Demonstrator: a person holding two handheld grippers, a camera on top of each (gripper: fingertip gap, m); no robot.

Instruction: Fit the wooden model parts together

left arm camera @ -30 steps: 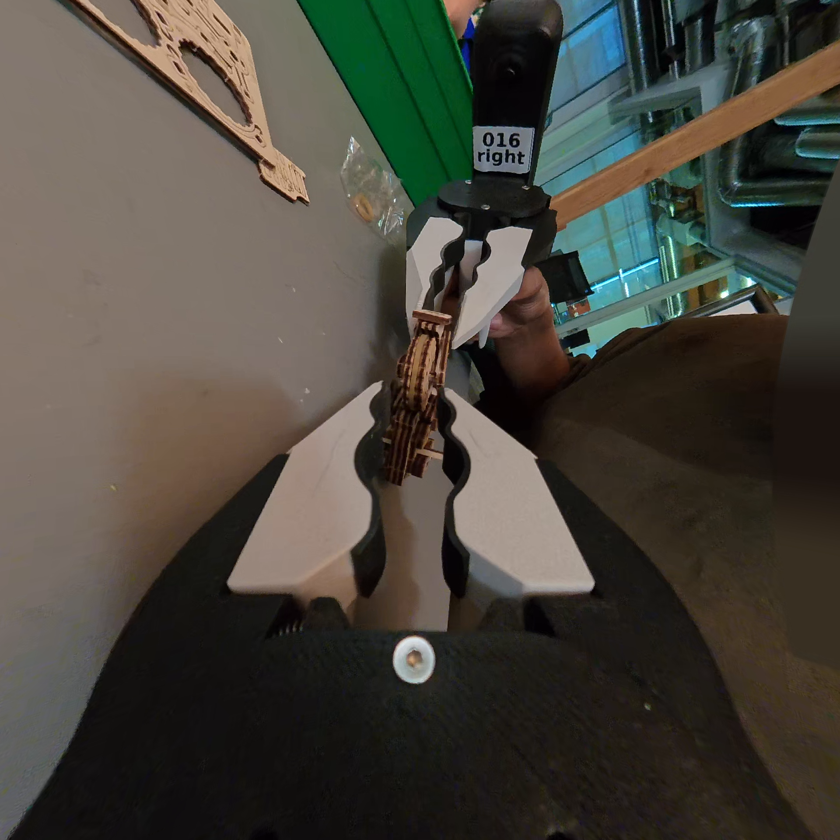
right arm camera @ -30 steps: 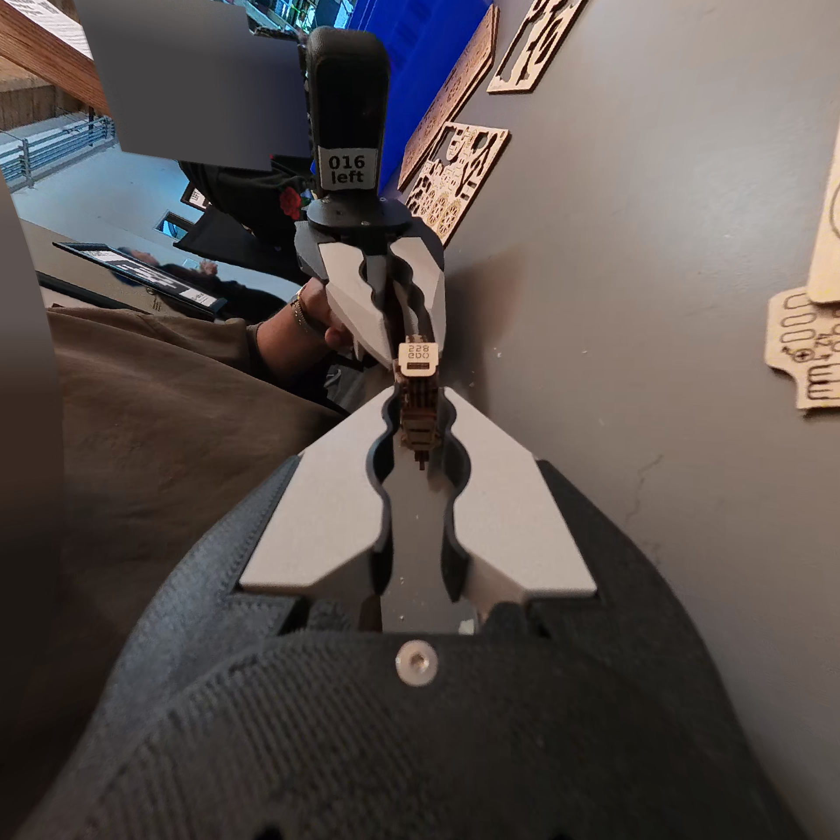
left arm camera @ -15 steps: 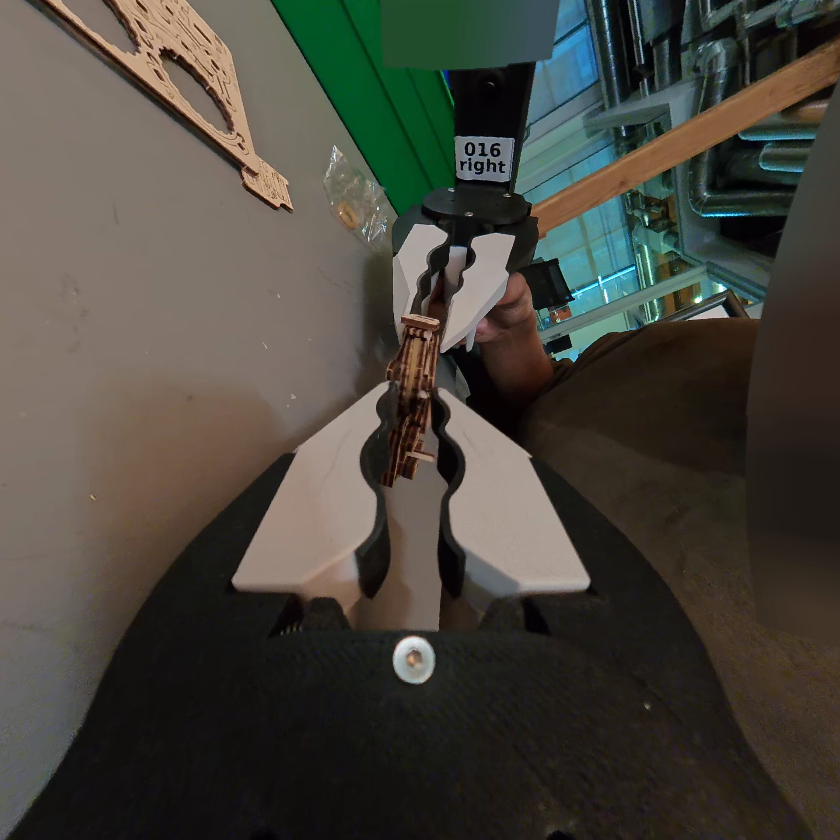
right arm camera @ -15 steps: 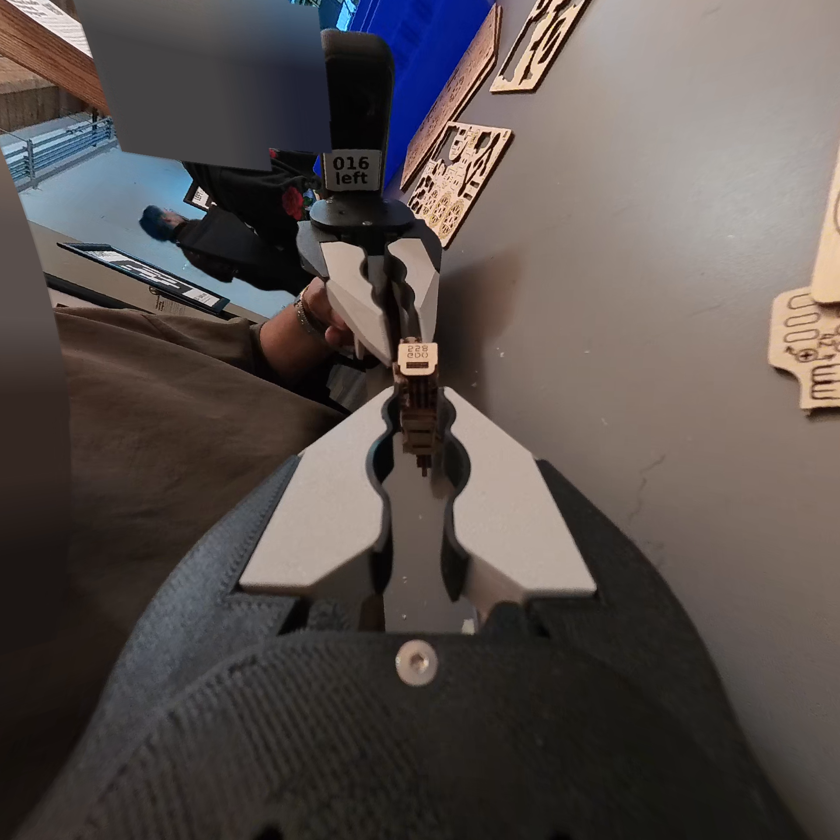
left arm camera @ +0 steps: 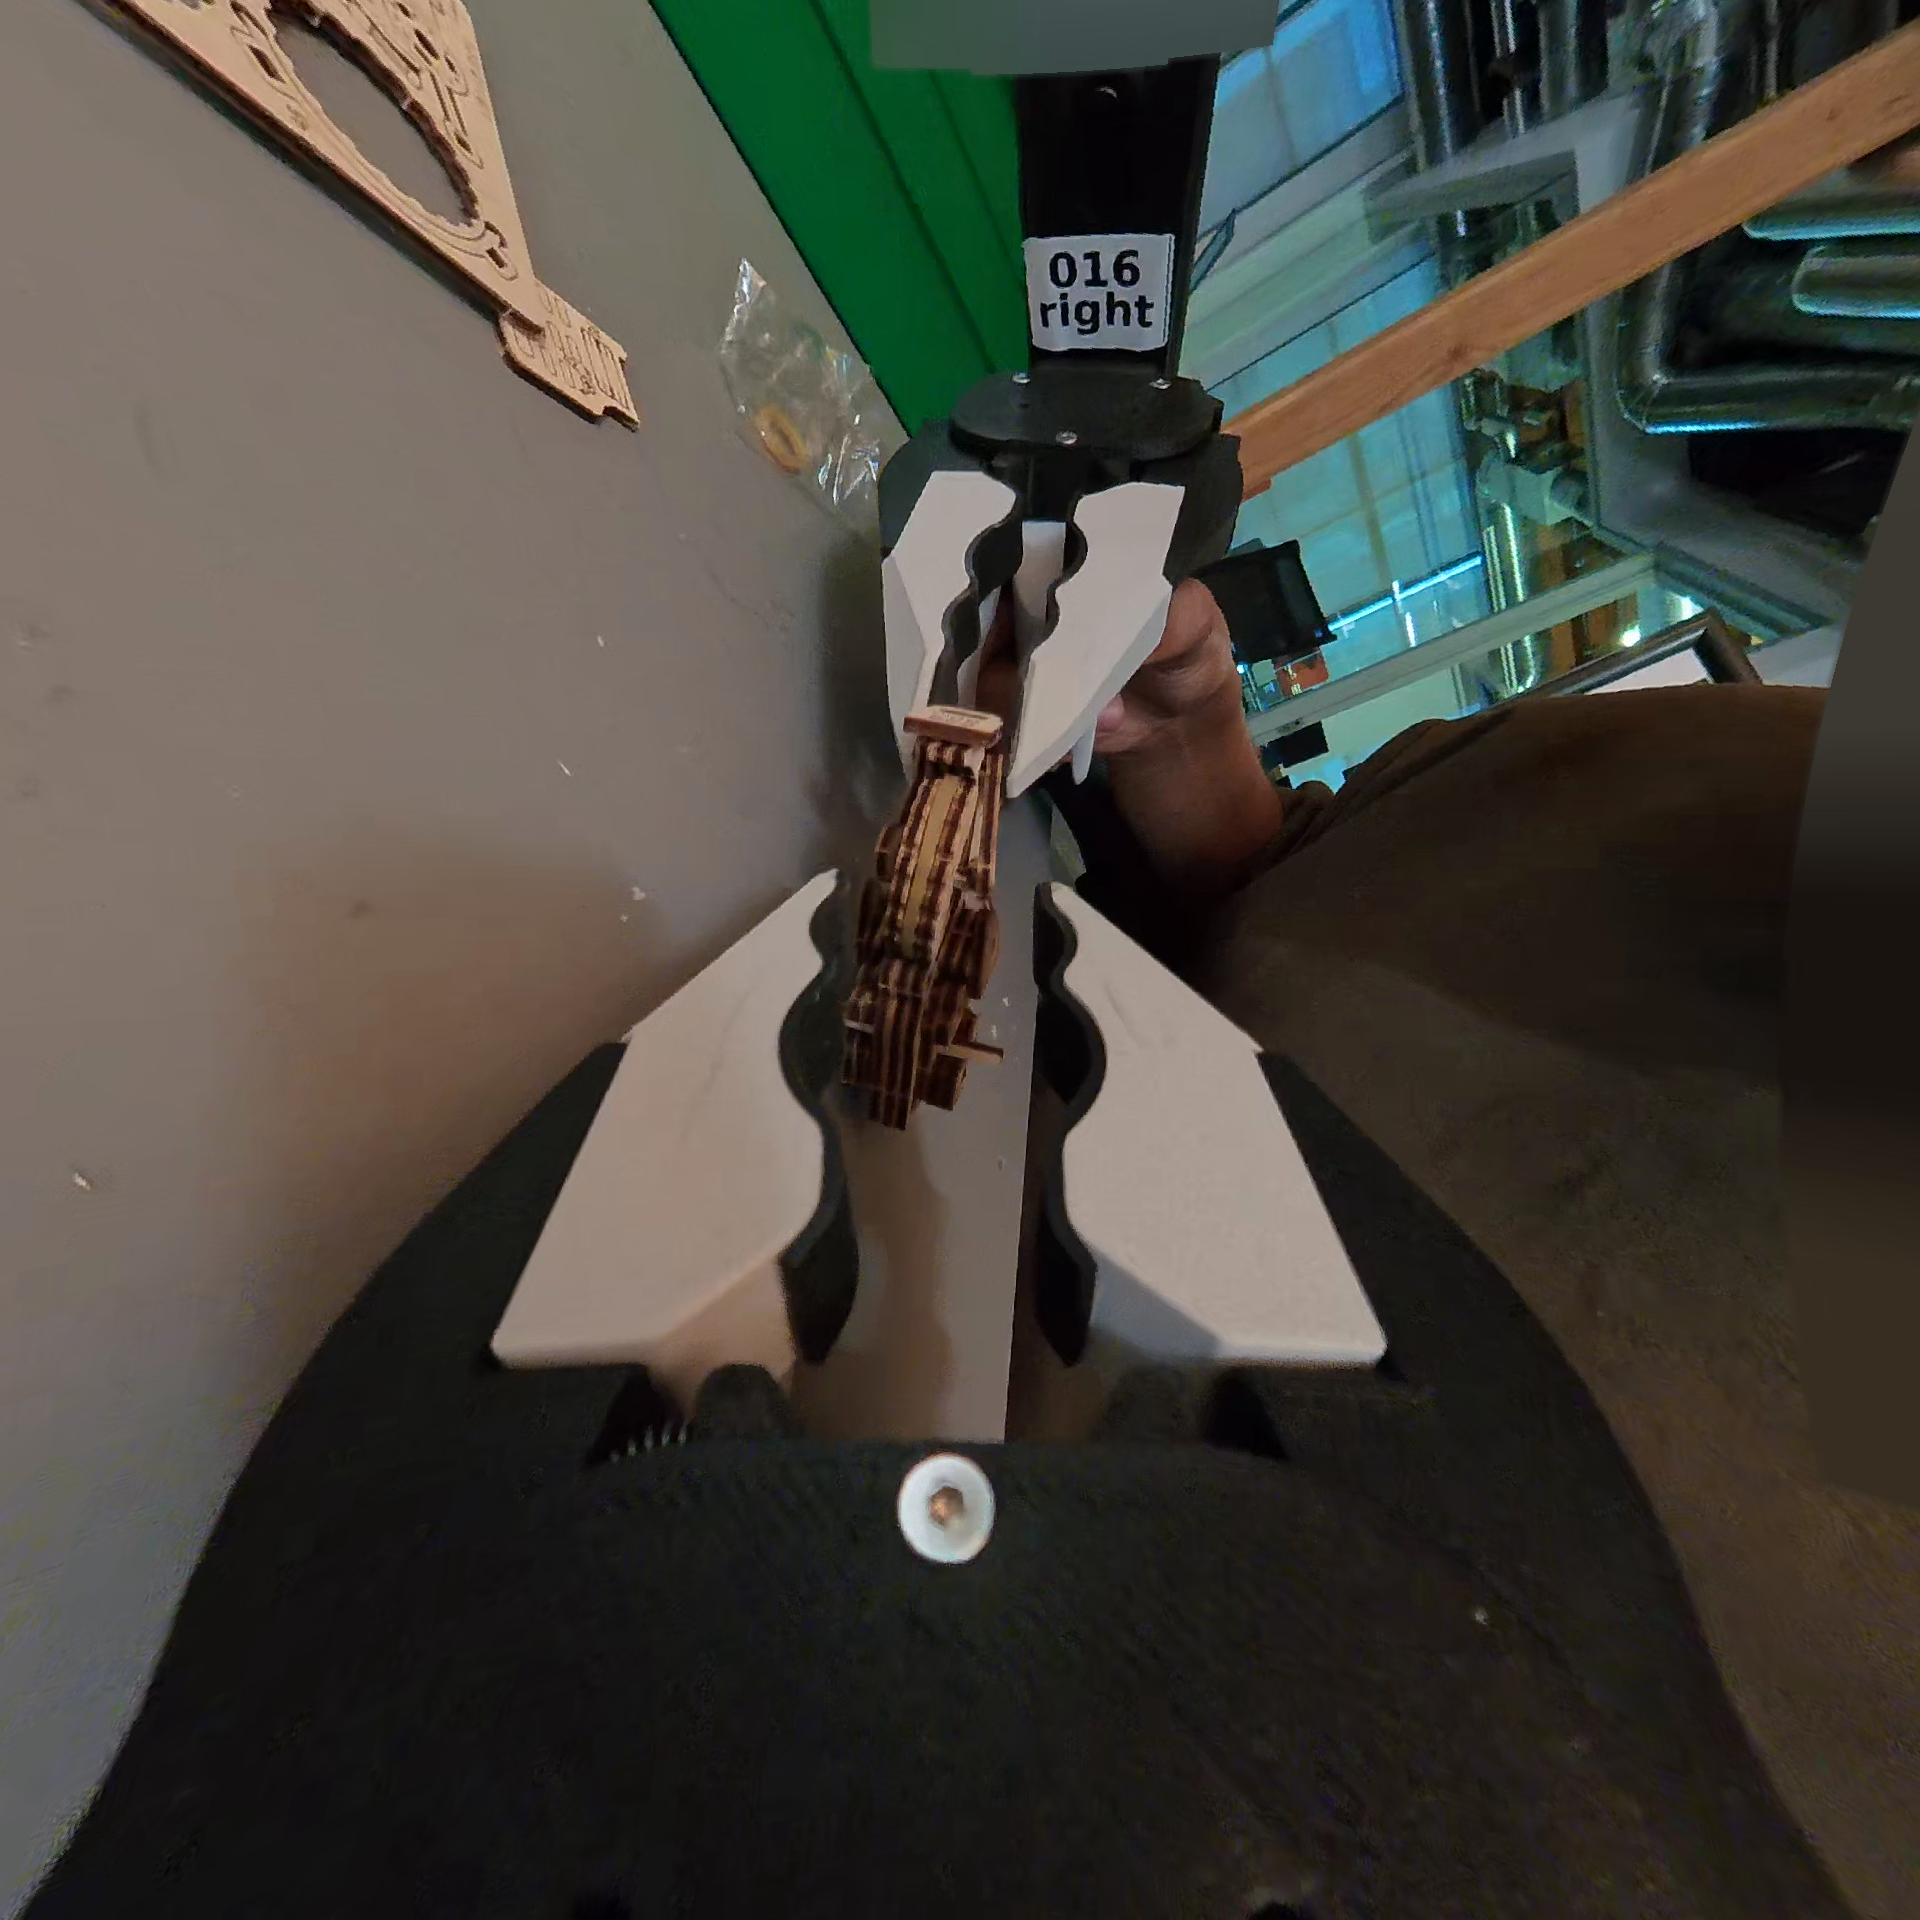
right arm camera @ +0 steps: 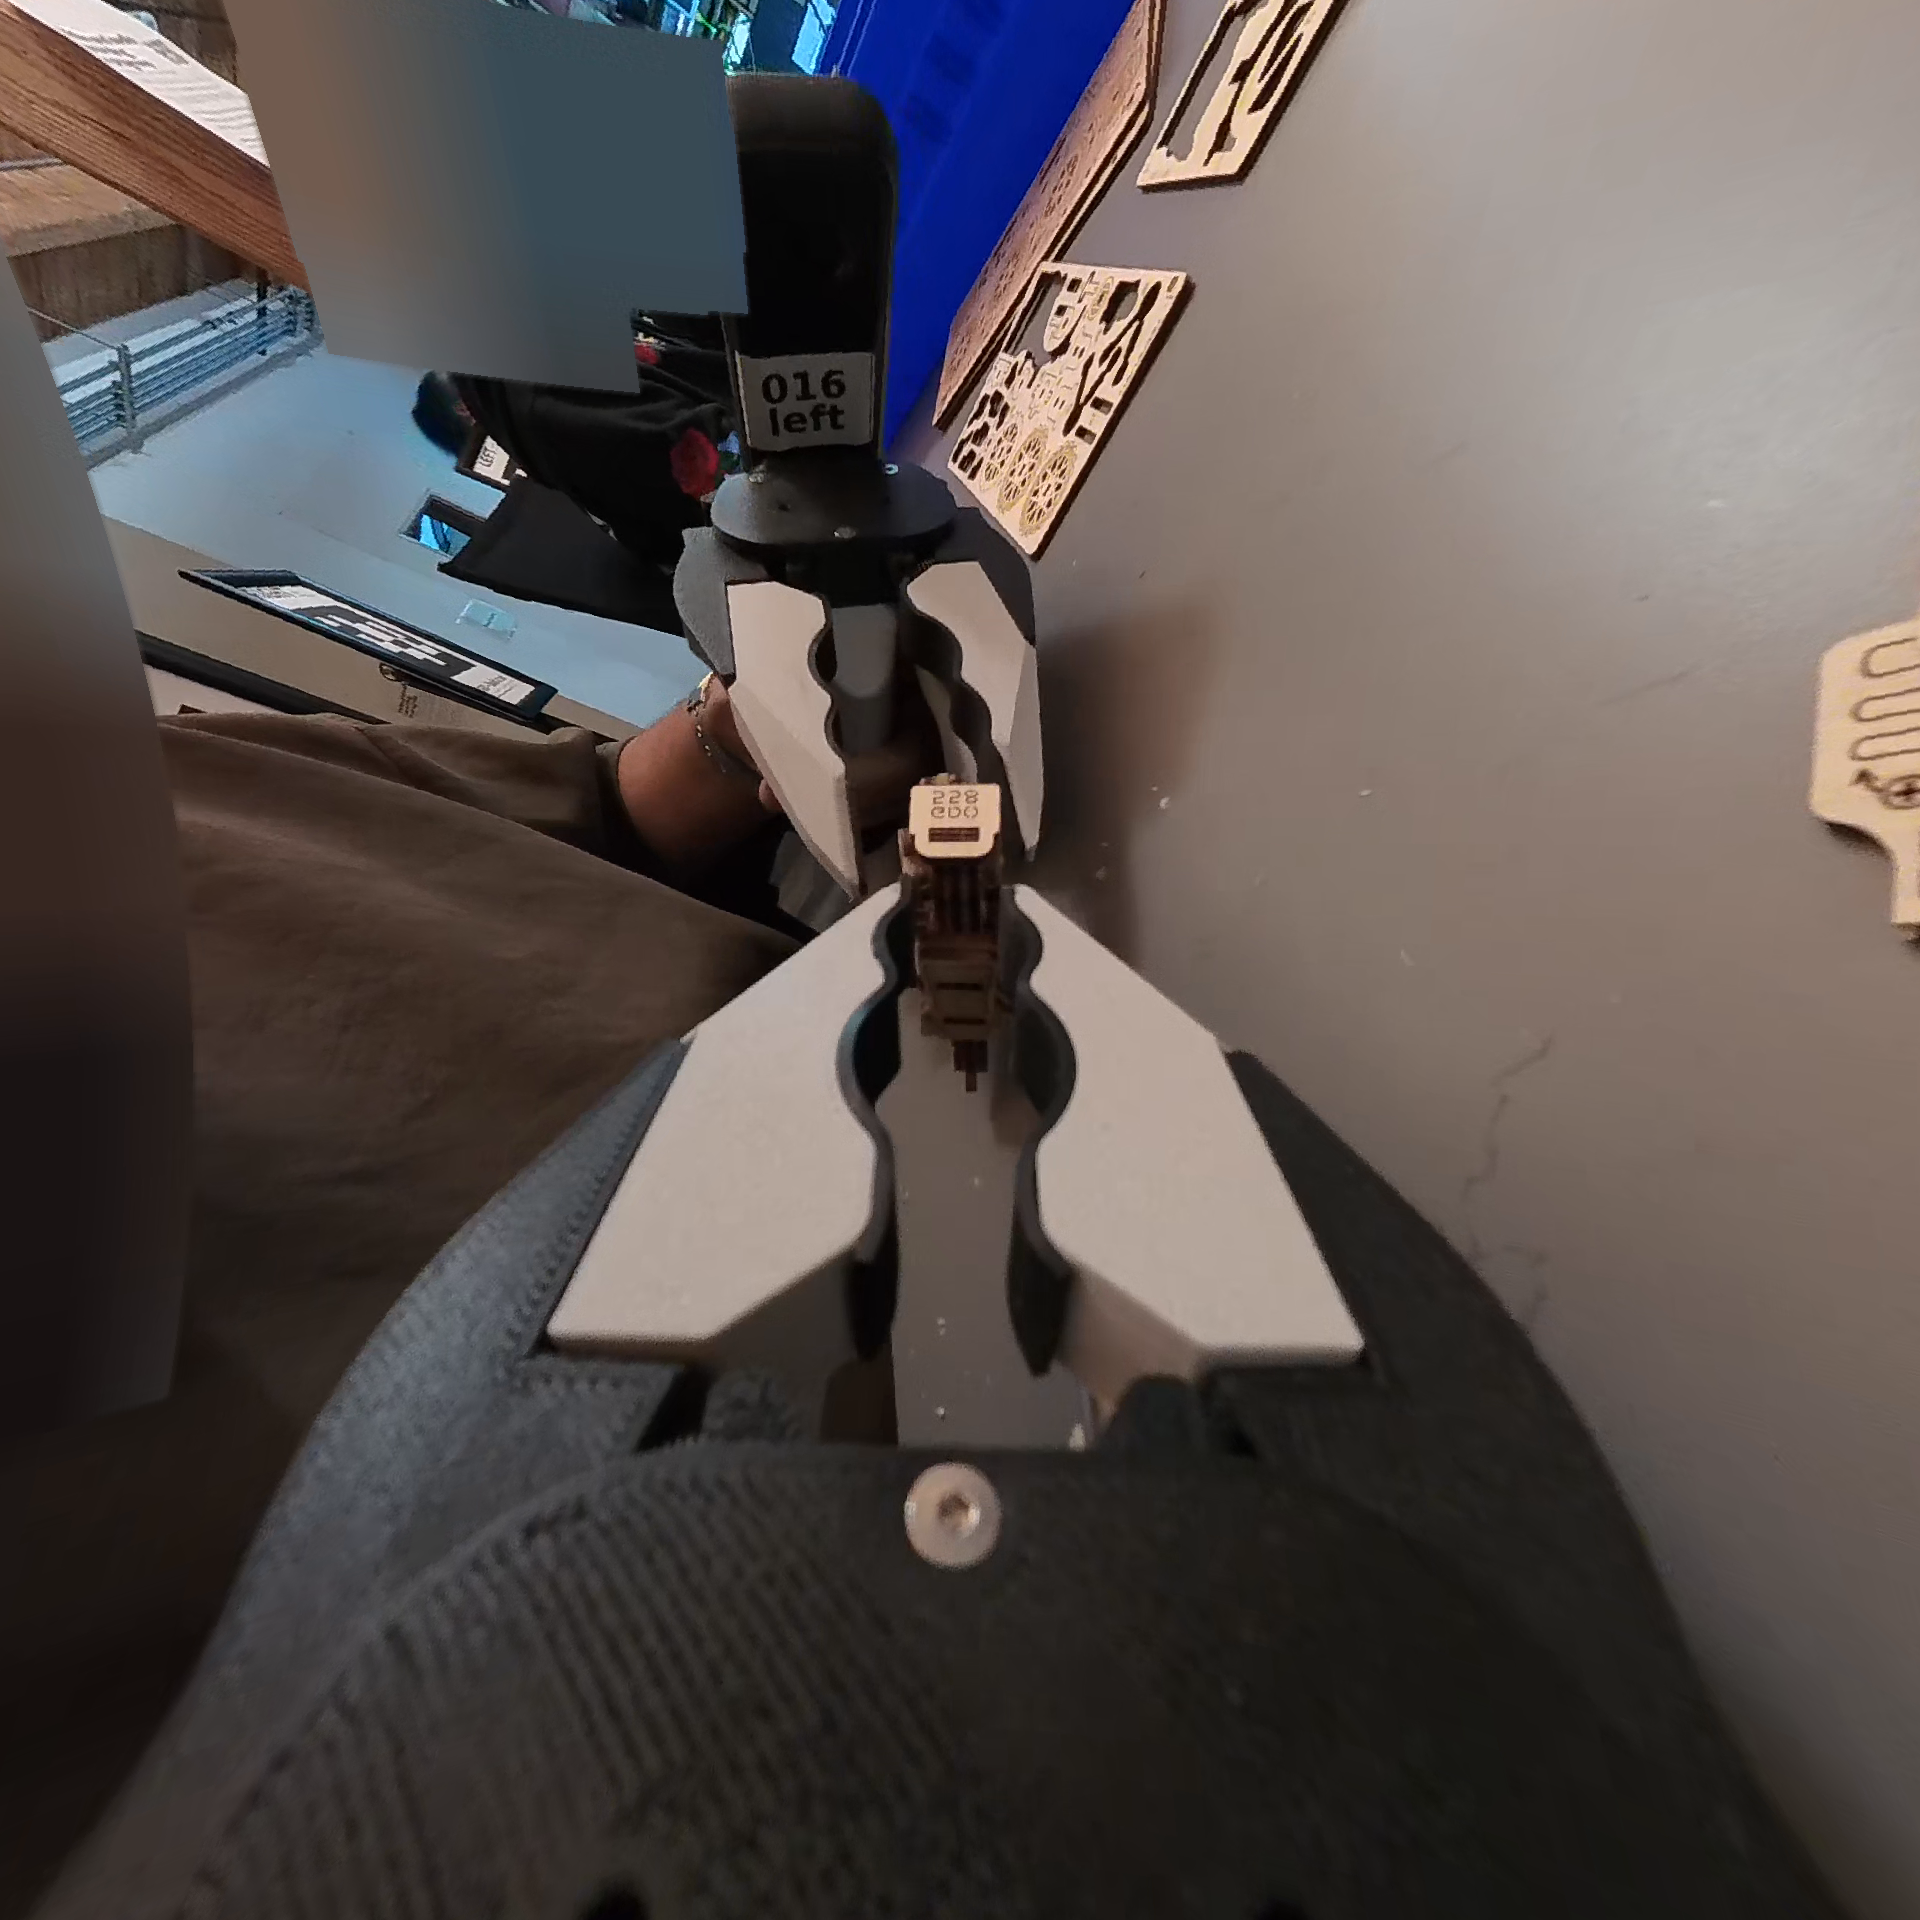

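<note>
A small brown layered wooden model [left arm camera: 928, 935] hangs in the air beside the grey table [left arm camera: 312, 831]. My left gripper [left arm camera: 935, 891] is open around its lower part; the model leans on the left finger and stands clear of the other. My right gripper [right arm camera: 954, 899] is shut on the model [right arm camera: 961, 940], whose pale end plate [right arm camera: 954, 836] points away from it. In the left wrist view the right gripper [left arm camera: 992, 748] grips the model's far end. In the right wrist view the left gripper [right arm camera: 935, 842] faces mine with its fingers spread.
Laser-cut plywood part sheets lie on the table: one at the top left [left arm camera: 416, 177], several more in the right wrist view [right arm camera: 1070, 395] [right arm camera: 1870, 748]. A clear plastic bag [left arm camera: 790, 405] lies near a green panel [left arm camera: 883, 156]. A person's brown clothing [right arm camera: 468, 987] is close. Less than 4 cm separates the two grippers' tips.
My left gripper's fingers have spread apart and let go of the model. The right gripper still holds it. The model now leans toward the left finger.
</note>
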